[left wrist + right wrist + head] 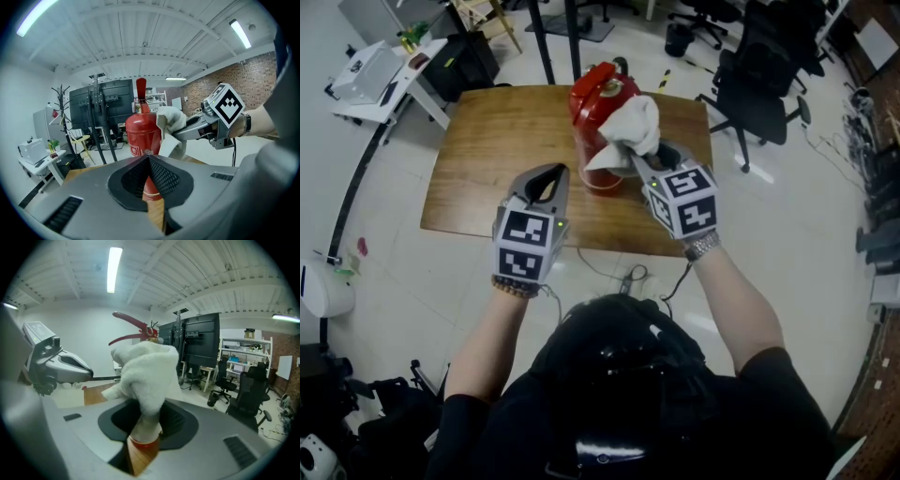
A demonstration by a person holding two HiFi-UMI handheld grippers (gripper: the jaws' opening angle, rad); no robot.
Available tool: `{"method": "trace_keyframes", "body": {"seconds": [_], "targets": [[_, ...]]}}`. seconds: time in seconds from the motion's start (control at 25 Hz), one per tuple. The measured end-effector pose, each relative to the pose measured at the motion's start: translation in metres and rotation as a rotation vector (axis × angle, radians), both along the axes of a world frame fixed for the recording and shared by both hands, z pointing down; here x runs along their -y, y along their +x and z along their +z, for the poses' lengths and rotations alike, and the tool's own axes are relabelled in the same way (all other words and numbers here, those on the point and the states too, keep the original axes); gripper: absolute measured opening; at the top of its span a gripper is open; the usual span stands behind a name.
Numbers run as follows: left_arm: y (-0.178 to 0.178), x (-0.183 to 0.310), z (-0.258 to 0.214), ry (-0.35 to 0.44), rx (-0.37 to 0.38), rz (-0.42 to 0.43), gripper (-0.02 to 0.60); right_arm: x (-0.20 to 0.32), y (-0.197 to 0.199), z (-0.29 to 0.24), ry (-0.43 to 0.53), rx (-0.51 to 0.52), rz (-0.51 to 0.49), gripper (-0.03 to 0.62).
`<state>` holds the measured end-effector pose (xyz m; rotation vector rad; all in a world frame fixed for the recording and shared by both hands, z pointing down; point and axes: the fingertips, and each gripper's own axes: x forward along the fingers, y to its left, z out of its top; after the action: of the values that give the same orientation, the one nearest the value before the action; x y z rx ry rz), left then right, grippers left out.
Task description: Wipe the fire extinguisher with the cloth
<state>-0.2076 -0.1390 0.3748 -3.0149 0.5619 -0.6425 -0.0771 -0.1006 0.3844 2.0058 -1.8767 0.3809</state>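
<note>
A red fire extinguisher (pixel 598 105) stands upright at the far side of the wooden table (pixel 487 159). My right gripper (pixel 639 159) is shut on a white cloth (pixel 634 129) and holds it against the extinguisher's right upper side. In the right gripper view the cloth (pixel 145 369) fills the jaws, with the red lever (pixel 133 329) above and the red base (pixel 143 442) below. My left gripper (pixel 553 172) is shut and empty, a little short of the extinguisher (pixel 140 133) on its left. The cloth (pixel 171 121) and the right gripper (pixel 206 124) appear in the left gripper view.
Black office chairs (pixel 761 84) stand right of the table. A white side table (pixel 382 77) with equipment is at the far left. Cables (pixel 630 277) lie on the floor at the table's near edge. Black stand legs (pixel 546 42) rise behind the table.
</note>
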Motion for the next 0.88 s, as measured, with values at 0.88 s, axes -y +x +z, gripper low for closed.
{"method": "trace_keyframes", "body": {"seconds": [0.88], "targets": [[0.002,0.000,0.031,-0.016,0.092,0.026,-0.002,-0.004,0.009,0.143,-0.206,0.053,0.043,0.126]]}}
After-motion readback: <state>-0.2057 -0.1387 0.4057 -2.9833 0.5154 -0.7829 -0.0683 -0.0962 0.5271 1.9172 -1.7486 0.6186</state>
